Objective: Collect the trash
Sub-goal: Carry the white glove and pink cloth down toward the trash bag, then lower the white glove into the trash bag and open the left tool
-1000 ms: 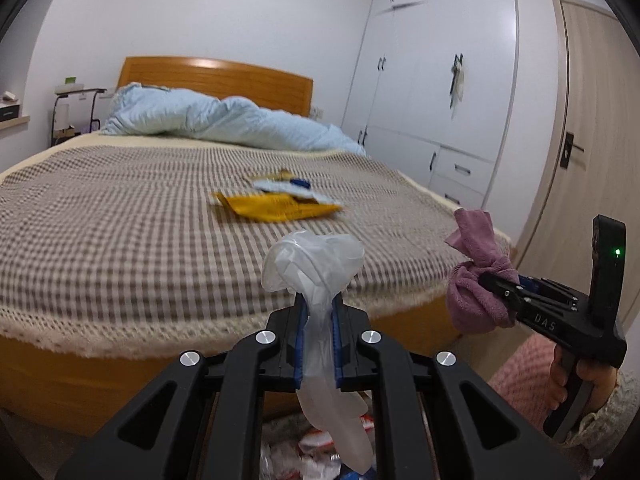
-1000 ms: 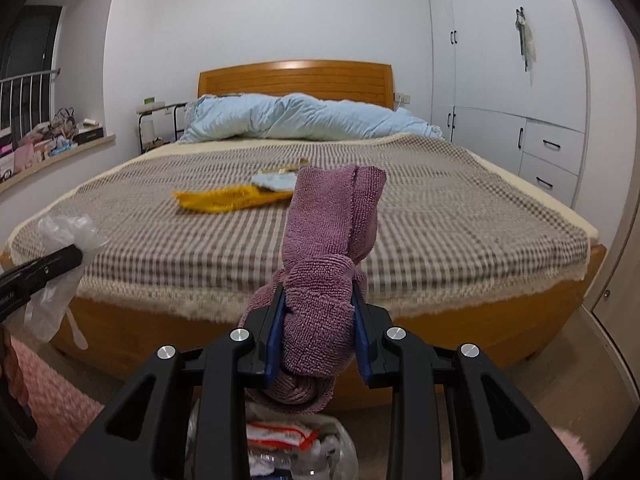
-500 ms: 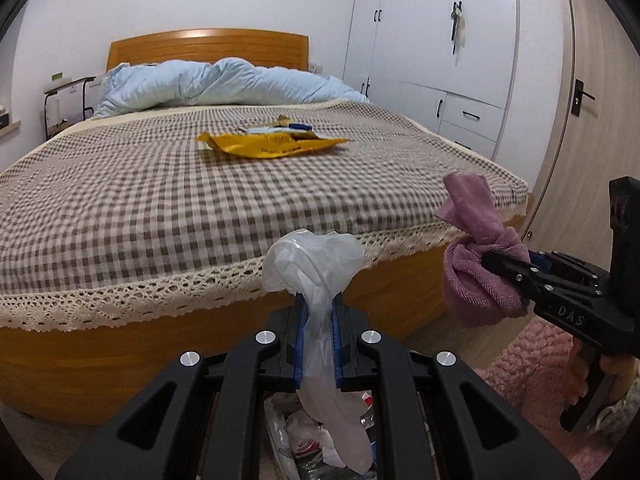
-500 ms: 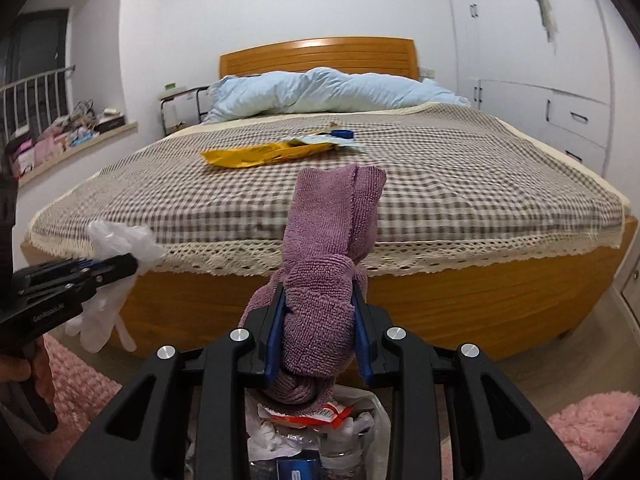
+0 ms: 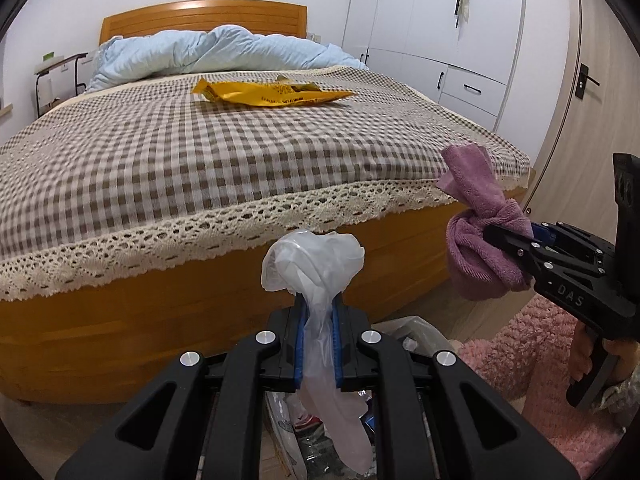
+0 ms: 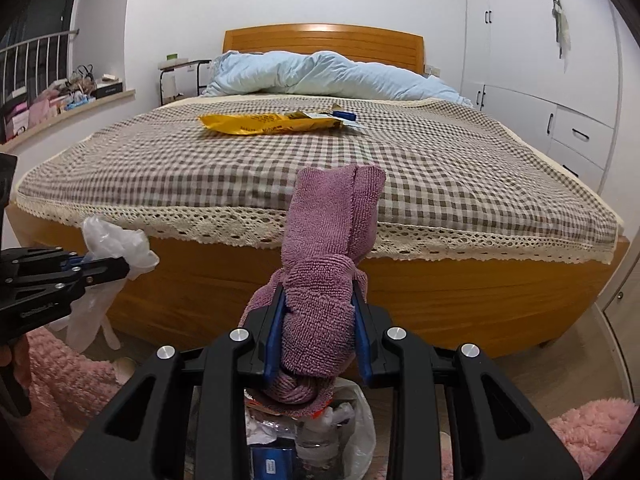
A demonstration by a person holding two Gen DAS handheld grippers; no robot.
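My left gripper is shut on a clear plastic glove, which hangs down between its blue pads. My right gripper is shut on a knotted purple towel. Both hang side by side over an open trash bag on the floor, half hidden under the fingers. In the left wrist view the towel and right gripper show at the right. The right wrist view has the glove and left gripper at its left edge. A yellow wrapper lies mid-bed, with small wrappers behind it.
The bed with a checked, lace-edged cover and wooden frame stands just ahead. A blue duvet is heaped at the headboard. Pink fluffy rugs lie on the floor. White wardrobes and a door are on the right.
Both grippers have sunk and tipped downward in front of the bed, still holding the glove and the towel. The trash bag below has come further into view.
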